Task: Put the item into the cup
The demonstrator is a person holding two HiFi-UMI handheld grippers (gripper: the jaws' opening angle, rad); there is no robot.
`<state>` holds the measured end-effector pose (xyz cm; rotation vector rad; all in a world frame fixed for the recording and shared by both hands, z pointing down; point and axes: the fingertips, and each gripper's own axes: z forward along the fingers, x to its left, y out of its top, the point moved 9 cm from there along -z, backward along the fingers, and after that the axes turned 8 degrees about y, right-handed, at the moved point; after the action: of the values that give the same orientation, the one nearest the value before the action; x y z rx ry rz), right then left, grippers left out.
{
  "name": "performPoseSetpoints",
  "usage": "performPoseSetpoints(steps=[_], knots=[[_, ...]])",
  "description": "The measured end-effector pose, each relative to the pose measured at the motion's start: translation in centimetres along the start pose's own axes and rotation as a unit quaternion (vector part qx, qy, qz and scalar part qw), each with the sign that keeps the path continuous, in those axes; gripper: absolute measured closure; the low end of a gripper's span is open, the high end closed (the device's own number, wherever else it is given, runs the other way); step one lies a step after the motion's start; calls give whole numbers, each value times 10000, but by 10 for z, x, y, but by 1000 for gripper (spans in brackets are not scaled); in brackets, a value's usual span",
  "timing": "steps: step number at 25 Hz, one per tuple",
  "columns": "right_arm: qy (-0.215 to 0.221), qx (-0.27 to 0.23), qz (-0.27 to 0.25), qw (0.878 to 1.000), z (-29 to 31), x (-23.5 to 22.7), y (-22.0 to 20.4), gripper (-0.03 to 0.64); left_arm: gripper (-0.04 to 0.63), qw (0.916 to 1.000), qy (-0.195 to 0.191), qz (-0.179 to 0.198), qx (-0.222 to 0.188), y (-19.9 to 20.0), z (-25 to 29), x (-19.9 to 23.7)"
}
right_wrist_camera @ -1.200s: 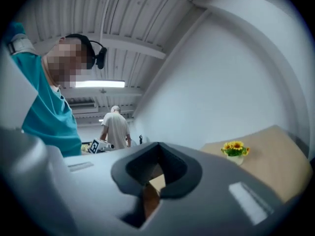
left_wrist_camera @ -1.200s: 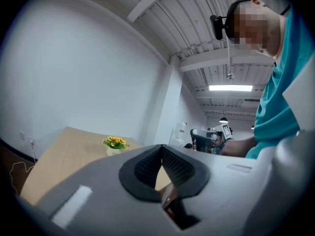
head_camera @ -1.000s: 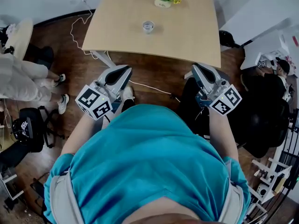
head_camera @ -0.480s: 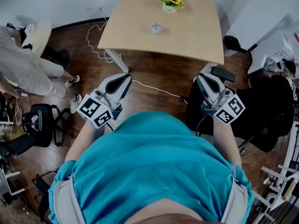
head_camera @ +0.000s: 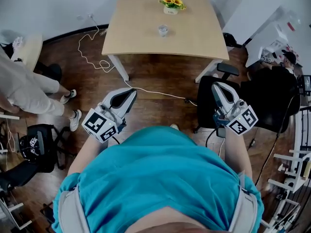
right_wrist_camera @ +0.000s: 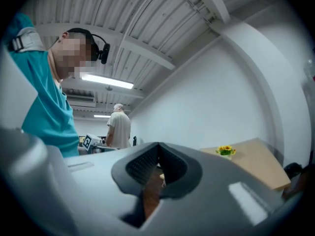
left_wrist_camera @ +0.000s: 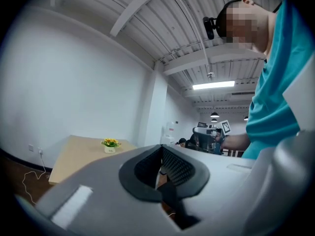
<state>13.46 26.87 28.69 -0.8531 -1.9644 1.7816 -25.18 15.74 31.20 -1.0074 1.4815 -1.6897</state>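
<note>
A small clear cup (head_camera: 163, 30) stands mid-table on the light wooden table (head_camera: 141, 33), far ahead of me. Behind it sits a white pot of yellow flowers (head_camera: 169, 4). I cannot make out any separate item. My left gripper (head_camera: 130, 92) and right gripper (head_camera: 216, 85) hang over the wooden floor in front of my teal shirt, well short of the table. Both point at the table. In the left gripper view the left gripper (left_wrist_camera: 160, 152) has its jaws together on nothing. The right gripper (right_wrist_camera: 158, 149) looks the same. The flower pot (left_wrist_camera: 110, 144) shows small beyond.
A black office chair (head_camera: 208, 101) stands under the right gripper, by the table's right leg. A white cable (head_camera: 95, 50) snakes over the floor at the table's left. A person in pale clothes (head_camera: 24, 89) stands at left, near a black stool (head_camera: 34, 144). Another person (head_camera: 272, 81) sits at right.
The table, cup and flowers have drawn farther off and the whole tabletop now shows. Both grippers stay shut before my body; the office chair has come into view under the right one.
</note>
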Motion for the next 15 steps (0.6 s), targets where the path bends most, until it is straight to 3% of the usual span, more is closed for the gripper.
performPoseSetpoints(steps=[5,8,15], knots=[[87,106,-144,9998,-2,19,-3,615,591,9998,99,-121,-87,0,-10,-3],[168,45,-8,9998,-20,11,-7,615,591,9996,186,-28,-202,3,0,-26],[269,112,121,9995,-51,-13,-14,617,591,9978,458,-315,-369,2,22,-65]])
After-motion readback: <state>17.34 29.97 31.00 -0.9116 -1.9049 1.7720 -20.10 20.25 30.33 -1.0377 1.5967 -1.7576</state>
